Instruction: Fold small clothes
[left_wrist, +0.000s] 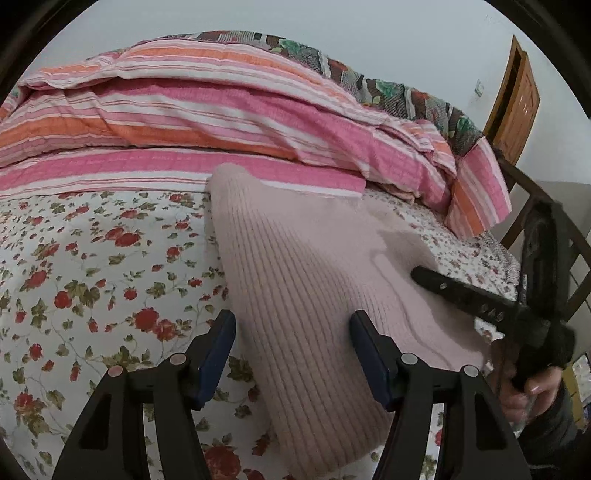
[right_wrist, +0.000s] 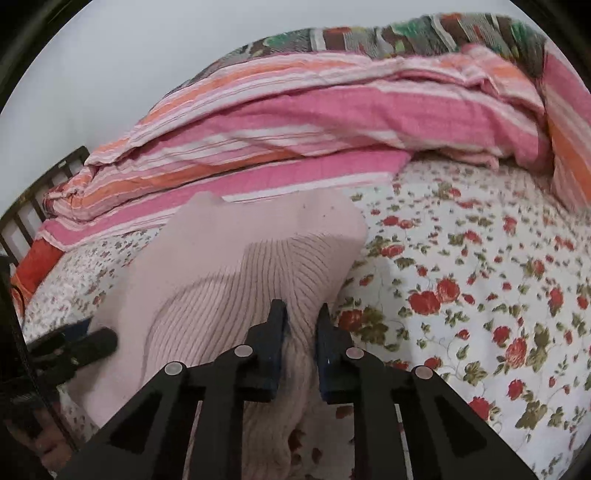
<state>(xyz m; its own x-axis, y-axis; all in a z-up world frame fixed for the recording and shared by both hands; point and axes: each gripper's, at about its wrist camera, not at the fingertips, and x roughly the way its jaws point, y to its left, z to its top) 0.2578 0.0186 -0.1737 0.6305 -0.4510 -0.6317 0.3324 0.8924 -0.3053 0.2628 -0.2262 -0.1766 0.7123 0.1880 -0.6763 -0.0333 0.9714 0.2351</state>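
Fold step: my right claw (right_wrist: 300, 325) pinches pink ribbed sweater (right_wrist: 236, 273); left claw (left_wrist: 293, 332) gapes wide, empty. Next: carry edge across.

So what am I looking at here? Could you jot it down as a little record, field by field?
setting: bed with a floral sheet
garment: pale pink ribbed knit, partly folded, lying on the sheet
behind it: striped pink and orange quilt, bunched up
left hand-held gripper: open, jaws astride the knit's edge, not pressing it
right hand-held gripper: jaws narrow, knit bunched between them; whether they pinch it is unclear
far right in the left view: wooden door
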